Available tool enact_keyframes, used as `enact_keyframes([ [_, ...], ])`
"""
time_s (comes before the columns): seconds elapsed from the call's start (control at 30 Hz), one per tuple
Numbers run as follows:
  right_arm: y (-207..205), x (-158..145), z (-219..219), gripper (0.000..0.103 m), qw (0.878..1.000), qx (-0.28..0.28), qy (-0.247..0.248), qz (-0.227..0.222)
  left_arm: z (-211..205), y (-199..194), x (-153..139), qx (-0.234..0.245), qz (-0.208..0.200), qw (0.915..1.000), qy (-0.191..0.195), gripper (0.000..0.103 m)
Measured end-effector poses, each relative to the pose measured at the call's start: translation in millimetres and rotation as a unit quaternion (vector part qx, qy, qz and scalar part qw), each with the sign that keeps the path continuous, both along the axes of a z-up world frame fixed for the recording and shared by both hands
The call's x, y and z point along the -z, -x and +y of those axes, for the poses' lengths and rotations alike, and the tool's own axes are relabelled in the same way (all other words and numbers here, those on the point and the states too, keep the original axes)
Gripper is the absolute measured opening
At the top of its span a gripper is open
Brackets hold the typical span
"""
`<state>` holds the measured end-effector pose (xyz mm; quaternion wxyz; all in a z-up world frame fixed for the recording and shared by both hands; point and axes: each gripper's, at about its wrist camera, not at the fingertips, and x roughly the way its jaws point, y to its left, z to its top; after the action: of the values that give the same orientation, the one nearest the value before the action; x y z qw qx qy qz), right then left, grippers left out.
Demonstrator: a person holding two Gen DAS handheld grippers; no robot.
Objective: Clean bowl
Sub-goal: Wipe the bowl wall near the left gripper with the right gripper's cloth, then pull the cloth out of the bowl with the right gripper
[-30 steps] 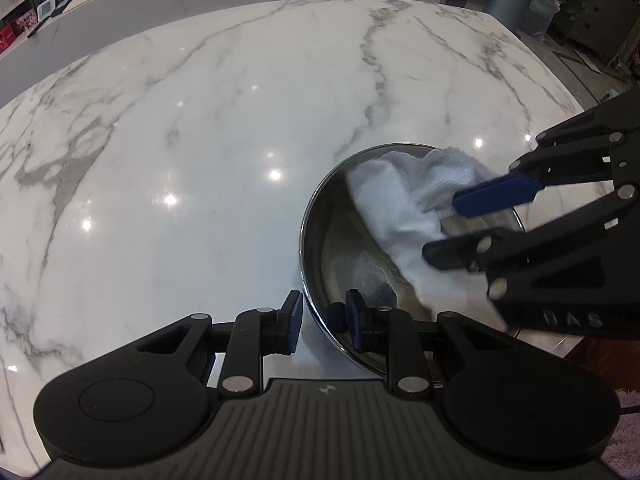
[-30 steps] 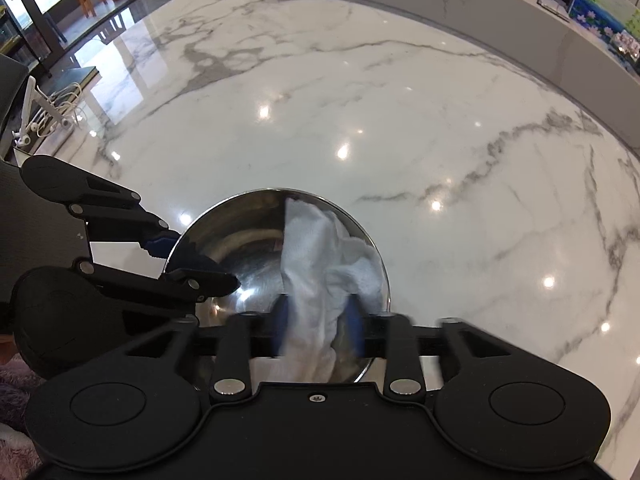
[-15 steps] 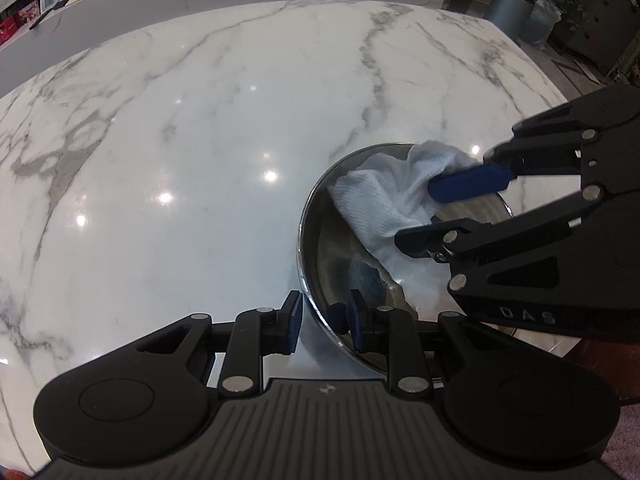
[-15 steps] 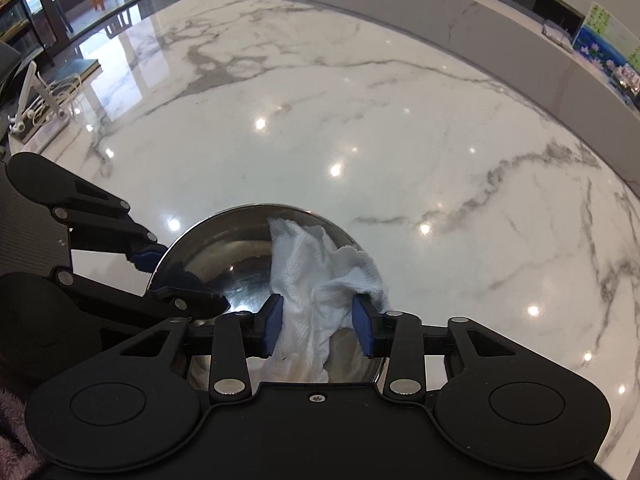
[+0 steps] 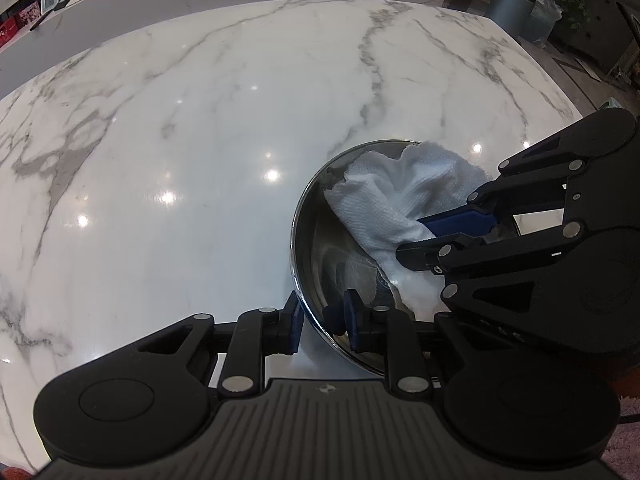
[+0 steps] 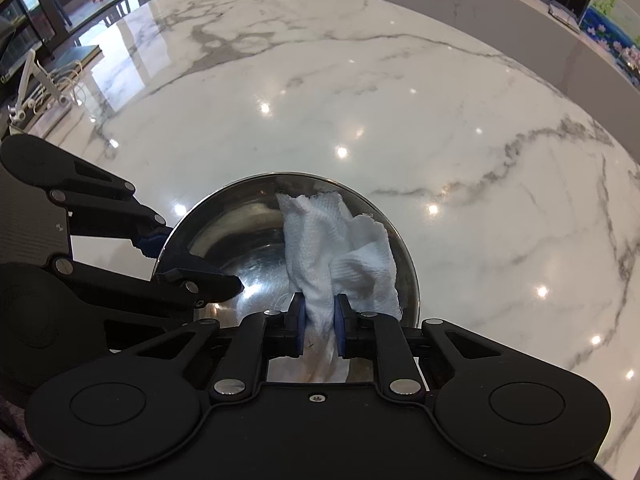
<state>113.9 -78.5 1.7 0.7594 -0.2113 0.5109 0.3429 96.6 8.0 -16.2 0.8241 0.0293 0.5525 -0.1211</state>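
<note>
A shiny steel bowl (image 5: 316,248) (image 6: 240,232) sits on the white marble table near its front edge. My left gripper (image 5: 322,316) is shut on the bowl's near rim, one finger outside and one inside; it also shows in the right wrist view (image 6: 160,248) at the bowl's left rim. My right gripper (image 6: 319,322) is shut on a crumpled white paper towel (image 6: 340,256) (image 5: 396,196) that lies inside the bowl against its right side. In the left wrist view the right gripper (image 5: 436,232) reaches in from the right.
The marble table (image 5: 200,120) (image 6: 400,100) stretches far ahead in both views. A grey bin (image 5: 512,4) and plants stand beyond its far right corner. A white stand with cables (image 6: 36,88) sits off the table's left side.
My right gripper has closed tighter on the towel and dragged it around inside the bowl, toward the far right side. My left gripper has kept its hold on the rim.
</note>
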Motion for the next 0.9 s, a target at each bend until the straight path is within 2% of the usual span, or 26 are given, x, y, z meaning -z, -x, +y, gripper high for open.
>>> enact_keyframes([
  [0.17,0,1,1,0.013,1.0,-0.004,0.005,-0.001,0,0,0,0.0,0.0,1.0,-0.001,0.02],
  [0.57,16,-3,5,0.01,0.996,-0.023,0.045,-0.078,2,2,-2,-0.007,-0.004,1.0,-0.002,0.02],
  [0.7,19,-12,2,0.01,0.993,-0.021,0.048,-0.104,2,2,-2,-0.01,-0.004,0.9999,-0.001,0.02],
  [0.9,19,-29,-7,0.01,0.993,-0.012,0.029,-0.116,3,1,0,-0.013,-0.003,0.9999,0.001,0.022],
])
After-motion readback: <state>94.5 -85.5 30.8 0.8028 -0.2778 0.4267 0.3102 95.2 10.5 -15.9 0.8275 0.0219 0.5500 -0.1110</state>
